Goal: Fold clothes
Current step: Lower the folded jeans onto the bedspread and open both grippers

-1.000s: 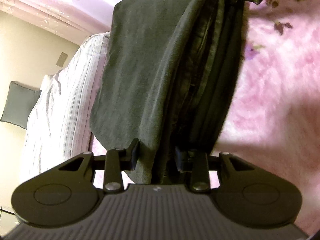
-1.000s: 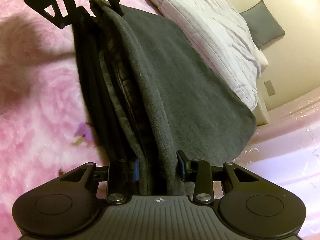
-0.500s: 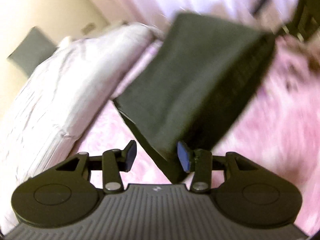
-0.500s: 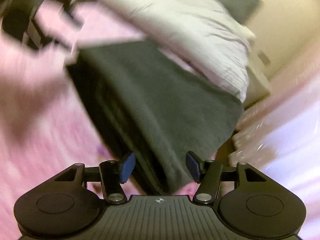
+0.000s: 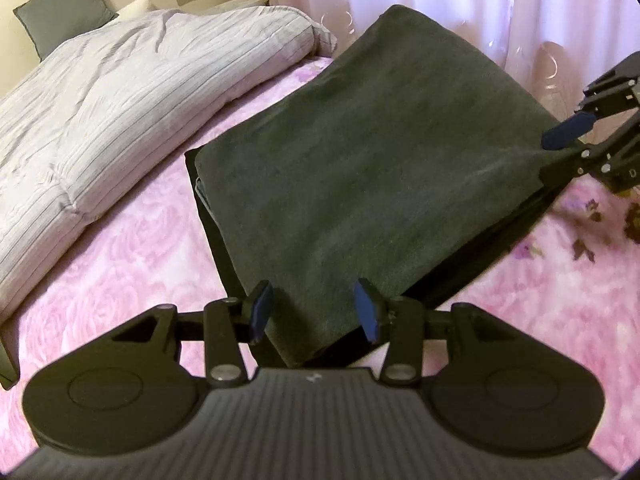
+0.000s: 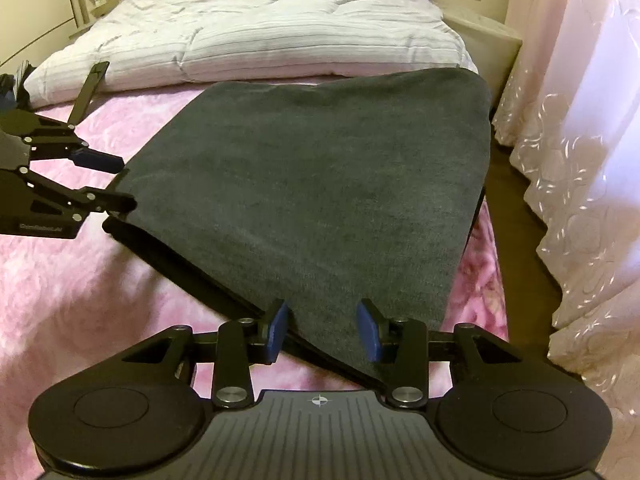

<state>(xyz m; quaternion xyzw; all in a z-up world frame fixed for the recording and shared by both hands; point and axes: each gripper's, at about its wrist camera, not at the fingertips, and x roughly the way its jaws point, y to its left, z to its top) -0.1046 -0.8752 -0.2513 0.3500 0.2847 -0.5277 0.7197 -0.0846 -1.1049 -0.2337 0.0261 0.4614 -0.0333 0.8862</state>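
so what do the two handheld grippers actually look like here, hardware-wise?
Both look identical. The left gripper and right gripper are matte black: a ribbed body with a small round mark at centre, a rounded lobe with a circular recess on each side, silver pivot screws on the link arms, and blue pads on the fingertips. Seen side-on, the left one carries faint lettering, unreadable. No cables or sleeves visible.

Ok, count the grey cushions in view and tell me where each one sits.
1. The grey cushion stands against the cream wall at the head of the bed, beyond the striped duvet, seen in the left wrist view only. More could be hidden behind the duvet.
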